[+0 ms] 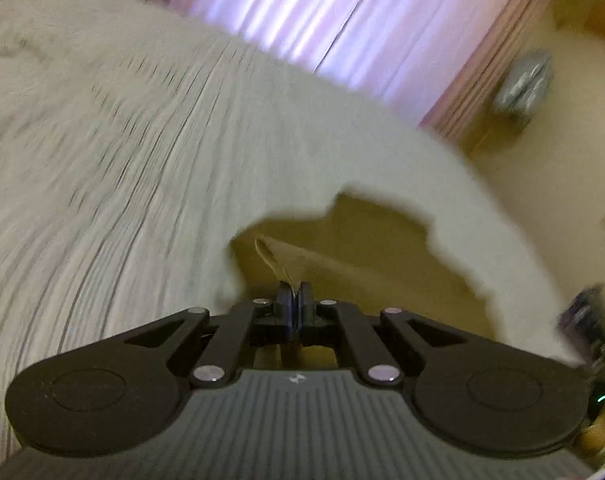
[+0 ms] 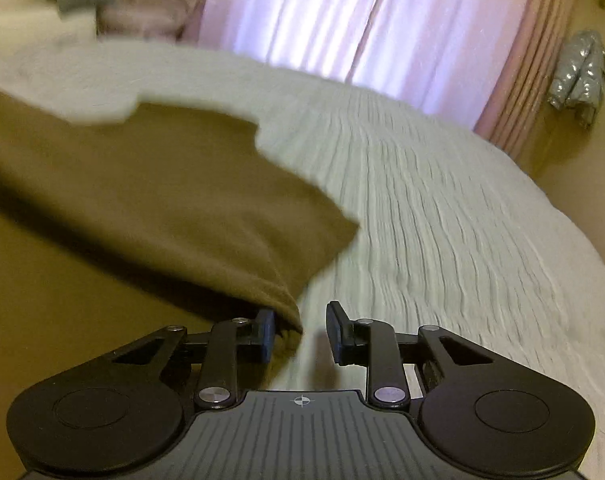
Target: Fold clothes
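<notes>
Left claw [image 1: 293,300], left wrist view: black fingers pressed together, pinching a thin edge of the olive-brown soft knit garment [image 1: 342,276]. A narrow strip of that cloth sticks up just beyond the tips. Rest of the garment sits ahead of and below the claw, partly framed by the pale ribbed white bedspread [image 1: 142,160], which fills everything to the claw's left and wraps round far ahead. Pink pleated curtains [image 1: 322,20] far ahead. Frame is motion-blurred, so fine folds unreadable.

Right wrist view: right claw [image 2: 300,334] is spread, fingers well apart, gripping nothing. A garment corner hangs or lies just beside the left finger, possibly touching it; cannot tell for certain. Bulk of the garment spreads ahead and to the claw's left over the bedspread; bare bedspread ahead and to the right. Silver crinkled item [image 2: 578,76] hangs far right by the curtains.

Handling, my read: light, limp, drapey fabric, no stiffness, will sag from any single pinch point and slide easily on the bedspread. Best holds are hems and corners, two points apart to keep an edge taut. Fold stage not determinable from this.
</notes>
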Available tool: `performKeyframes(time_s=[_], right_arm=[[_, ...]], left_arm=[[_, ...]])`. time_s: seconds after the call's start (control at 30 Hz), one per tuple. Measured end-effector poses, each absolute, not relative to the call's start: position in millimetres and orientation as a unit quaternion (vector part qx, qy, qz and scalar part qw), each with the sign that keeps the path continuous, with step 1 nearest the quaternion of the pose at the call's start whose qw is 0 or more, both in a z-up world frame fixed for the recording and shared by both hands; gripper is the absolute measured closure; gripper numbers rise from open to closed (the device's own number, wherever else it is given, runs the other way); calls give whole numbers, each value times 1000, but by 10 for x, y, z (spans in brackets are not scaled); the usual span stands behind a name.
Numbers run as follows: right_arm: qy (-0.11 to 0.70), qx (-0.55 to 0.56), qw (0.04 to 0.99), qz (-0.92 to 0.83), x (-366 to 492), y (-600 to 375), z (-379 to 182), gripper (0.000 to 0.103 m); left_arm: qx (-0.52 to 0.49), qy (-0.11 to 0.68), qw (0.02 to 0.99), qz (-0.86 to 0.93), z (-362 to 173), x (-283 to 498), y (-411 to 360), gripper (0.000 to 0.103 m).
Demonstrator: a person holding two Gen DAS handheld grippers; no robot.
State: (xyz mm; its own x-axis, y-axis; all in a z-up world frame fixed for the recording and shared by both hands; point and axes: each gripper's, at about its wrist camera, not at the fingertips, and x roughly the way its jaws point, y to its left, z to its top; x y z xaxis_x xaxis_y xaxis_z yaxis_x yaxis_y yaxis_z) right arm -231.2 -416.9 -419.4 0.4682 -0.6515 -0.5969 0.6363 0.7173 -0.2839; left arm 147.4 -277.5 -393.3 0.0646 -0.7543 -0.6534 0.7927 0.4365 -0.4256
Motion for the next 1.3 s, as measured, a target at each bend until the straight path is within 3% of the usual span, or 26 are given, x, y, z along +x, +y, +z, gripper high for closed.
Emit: performKeyframes(time_s=[0.1,0.17,0.2,0.4,0.53,0.57,0.63,0.8,0.87,1.1,1.13,1.17,1.2,1.3], right_arm=[[362,3,854,-373,-2411,-4186,-4222,71],[368,13,852,-371,-2476,-4198,-4241,26],[369,18,853,-369,-2518,-4200,-4233,25],[297,89,879,-363,-2717,-4284,-3860,25],[273,119,889,-347,-2556,-4369,-3816,25],[272,122,891,-343,-2505,-4377,-3828,25],[274,125,892,-336,-2406,-4386,-3853,25],[300,137,877,-348,-2372,-4453,-4026,25],[307,146,872,-352,-2414,-4477,-4098,25],[314,58,891,-322,-2466,-4170,-3997,25],[323,31,893,-313,-2448,-4098,-3990,37],[336,3,891,-306,-2416,-4048,-4017,57],[347,-21,887,-302,-2387,-4013,-4045,64],[359,-35,879,-311,-2331,-4084,-4128,65]], left_arm=[[42,434,737,-516,-4116,1479,-2780,98],[24,423,756,-500,-4018,1480,-2685,98],[13,417,765,-490,-3956,1479,-2624,88],[-115,497,722,-467,-3946,1414,-2285,64],[-147,531,707,-444,-4124,1391,-2383,65],[-157,532,707,-438,-4142,1425,-2425,71],[-151,516,717,-443,-4109,1466,-2531,102],[-60,418,759,-496,-3927,1278,-2612,100],[-35,462,744,-481,-4134,1302,-2633,96],[-143,498,720,-461,-4230,1449,-2466,84],[-148,502,718,-458,-4230,1442,-2457,84],[-154,506,716,-455,-4230,1436,-2448,84],[-165,511,714,-450,-4235,1420,-2439,83],[-212,529,700,-431,-4213,1383,-2300,72]])
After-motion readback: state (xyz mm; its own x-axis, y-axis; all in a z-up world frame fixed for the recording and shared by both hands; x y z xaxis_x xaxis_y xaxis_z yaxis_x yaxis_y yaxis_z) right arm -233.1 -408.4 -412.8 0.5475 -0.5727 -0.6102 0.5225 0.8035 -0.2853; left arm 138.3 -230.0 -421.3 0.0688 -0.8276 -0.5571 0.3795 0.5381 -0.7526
